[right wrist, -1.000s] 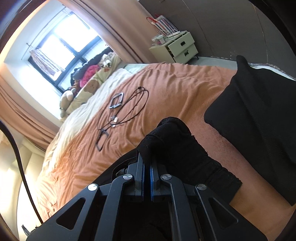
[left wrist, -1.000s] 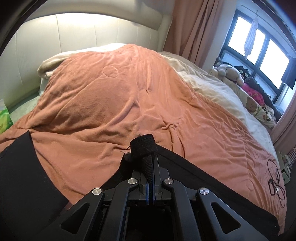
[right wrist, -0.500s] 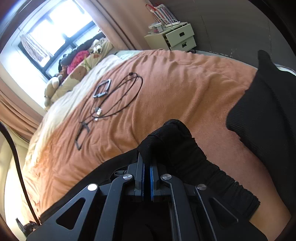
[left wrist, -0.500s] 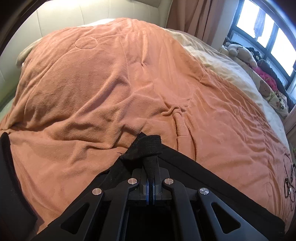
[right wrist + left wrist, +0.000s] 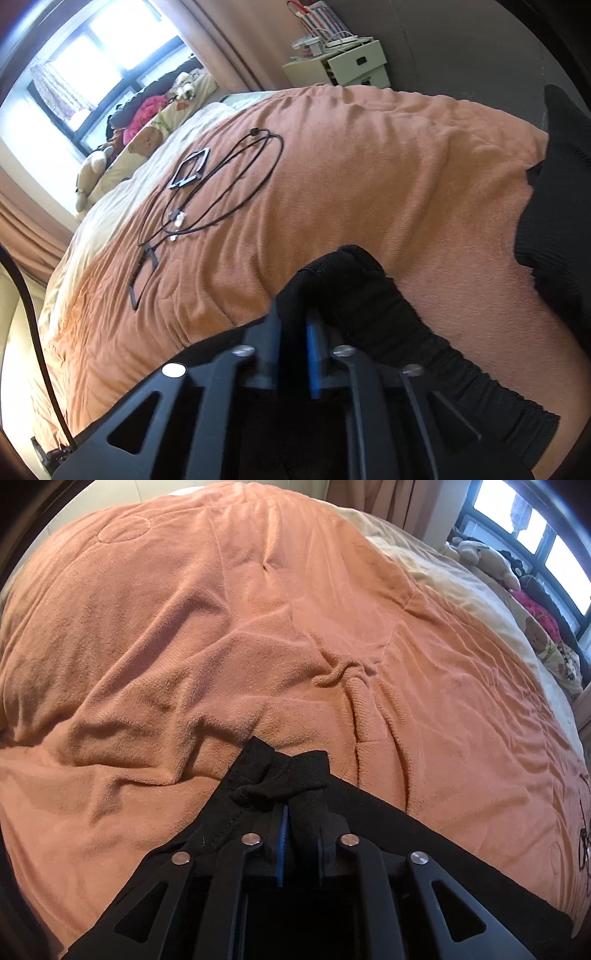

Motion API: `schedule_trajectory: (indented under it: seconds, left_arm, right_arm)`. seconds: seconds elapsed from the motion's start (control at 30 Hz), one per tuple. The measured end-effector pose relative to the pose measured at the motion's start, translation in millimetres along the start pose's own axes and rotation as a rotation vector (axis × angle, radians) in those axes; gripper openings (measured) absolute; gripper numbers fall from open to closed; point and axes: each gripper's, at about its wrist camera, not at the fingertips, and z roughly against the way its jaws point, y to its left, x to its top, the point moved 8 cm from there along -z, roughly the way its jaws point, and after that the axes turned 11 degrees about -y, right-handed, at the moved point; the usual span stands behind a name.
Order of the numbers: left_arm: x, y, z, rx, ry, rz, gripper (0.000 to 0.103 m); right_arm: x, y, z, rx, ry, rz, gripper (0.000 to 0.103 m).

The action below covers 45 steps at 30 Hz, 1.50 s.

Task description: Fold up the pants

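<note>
The black pants [image 5: 388, 823] lie on an orange blanket [image 5: 221, 627] on the bed. My left gripper [image 5: 295, 808] has its jaws parted a little with a bunched corner of the pants still between them, low on the blanket. My right gripper [image 5: 295, 314] also has its jaws slightly apart, with the gathered elastic waistband [image 5: 388, 317] between and over them. Another black part of the pants [image 5: 561, 206] lies at the right edge of the right wrist view. The fingertips are hidden under cloth in both views.
Black cables and small frames [image 5: 207, 192] lie on the blanket ahead of the right gripper. Plush toys and pillows [image 5: 491, 554] sit by the window. A pale bedside cabinet [image 5: 340, 66] stands beyond the bed's end. A cream headboard is behind the blanket.
Both grippers have lowered the pants toward the blanket and moved forward. Their jaws, tightly shut before, now stand slightly apart with cloth still between them.
</note>
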Motion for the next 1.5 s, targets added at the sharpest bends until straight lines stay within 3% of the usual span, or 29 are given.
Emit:
schedule_trajectory:
  seconds: [0.03,0.07,0.1,0.13,0.2,0.53,0.87,1.03,1.13,1.2,1.33,1.4,1.5]
  left_arm:
    - [1,-1,4,-0.008,-0.006,-0.001,0.042]
    - [1,-1,10,-0.013,-0.017,-0.004,0.060]
    - [3,-2,18,-0.012,-0.036,-0.013,0.070]
    - [6,-2,25,-0.009,-0.057,-0.027,0.073]
    - [9,-9,36,-0.021,-0.081,-0.055,0.075]
    - [-3,-64,54,-0.066,-0.041,-0.110,0.075]
    - [-16,-81,35,0.008,0.006,-0.119,0.075]
    - [-20,-76,27,0.024,0.016,-0.118,0.065]
    - [-24,-72,20,0.015,0.039,-0.119,0.050]
    - [-25,-68,16,0.019,0.051,-0.109,0.034]
    - [-28,-62,10,0.007,0.067,-0.083,0.024]
    - [-28,-59,10,0.006,0.062,-0.079,0.014]
    - [-28,-57,11,0.010,0.056,-0.080,0.007]
  right_arm:
    - [1,4,3,0.030,-0.012,0.001,0.061]
    - [2,8,10,0.059,-0.027,0.018,0.072]
    - [2,12,13,0.063,-0.036,0.043,0.075]
    - [1,17,18,0.063,-0.040,0.078,0.082]
    - [-2,27,25,0.084,-0.034,0.136,0.083]
    - [-46,113,38,0.223,0.071,0.540,0.083]
    - [-86,179,17,0.317,0.202,0.853,0.083]
    - [-112,200,0,0.354,0.284,1.001,0.083]
    - [-125,212,-10,0.377,0.330,1.065,0.081]
    - [-132,221,-16,0.395,0.364,1.100,0.075]
    - [-152,233,-37,0.398,0.444,1.167,0.070]
    - [-164,234,-49,0.395,0.494,1.201,0.068]
    - [-179,235,-57,0.395,0.551,1.234,0.043]
